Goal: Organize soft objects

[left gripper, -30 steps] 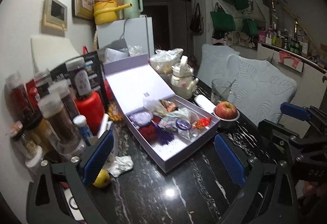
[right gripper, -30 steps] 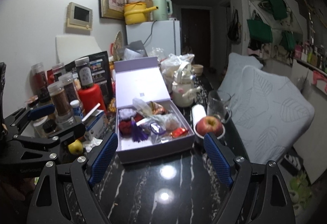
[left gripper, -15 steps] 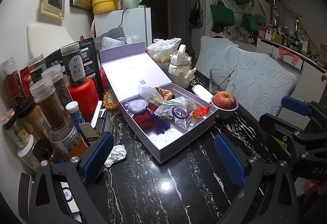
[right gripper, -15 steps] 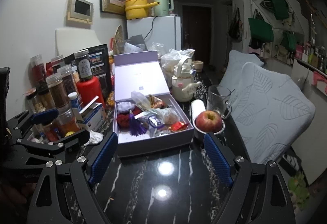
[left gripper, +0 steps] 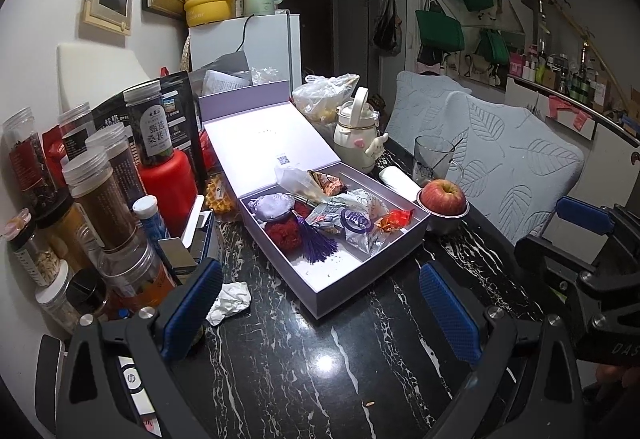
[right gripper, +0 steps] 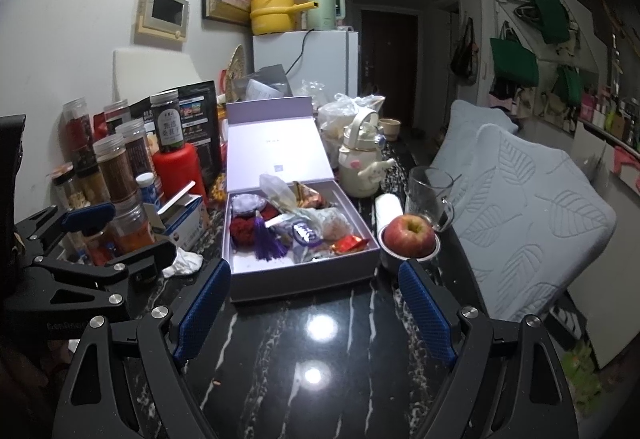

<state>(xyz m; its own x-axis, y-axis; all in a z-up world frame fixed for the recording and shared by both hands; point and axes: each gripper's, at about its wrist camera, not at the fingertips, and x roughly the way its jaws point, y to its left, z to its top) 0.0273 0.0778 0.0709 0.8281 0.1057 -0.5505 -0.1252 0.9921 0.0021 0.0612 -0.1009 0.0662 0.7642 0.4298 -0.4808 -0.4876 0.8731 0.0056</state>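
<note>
An open lilac box (left gripper: pixel 352 275) (right gripper: pixel 304 271) sits on the black marble table, lid tilted back. It holds soft things: a lilac pouch (left gripper: pixel 270 205), a red knit piece (left gripper: pixel 285 235), a purple tassel (left gripper: pixel 318 249) (right gripper: pixel 266 241), clear packets (left gripper: pixel 352 221) and a red wrapper (left gripper: pixel 394 219). My left gripper (left gripper: pixel 320 313) is open and empty, held above the table short of the box. My right gripper (right gripper: pixel 314 313) is open and empty, also short of the box. A crumpled white tissue (left gripper: pixel 230 301) (right gripper: pixel 184 263) lies left of the box.
Jars and a red bottle (left gripper: pixel 170 179) crowd the left side. An apple in a small bowl (left gripper: pixel 442 197) (right gripper: pixel 410 235), a glass mug (left gripper: pixel 434 159), a white roll (left gripper: pixel 400 179) and a cream kettle (left gripper: pixel 356 141) stand right of the box. Pale cushions (left gripper: pixel 520 167) lie beyond the table's right edge.
Both grippers have drawn back and risen slightly, so the box looks farther away. More of the jars at the left show in the left wrist view. Both jaws stay open.
</note>
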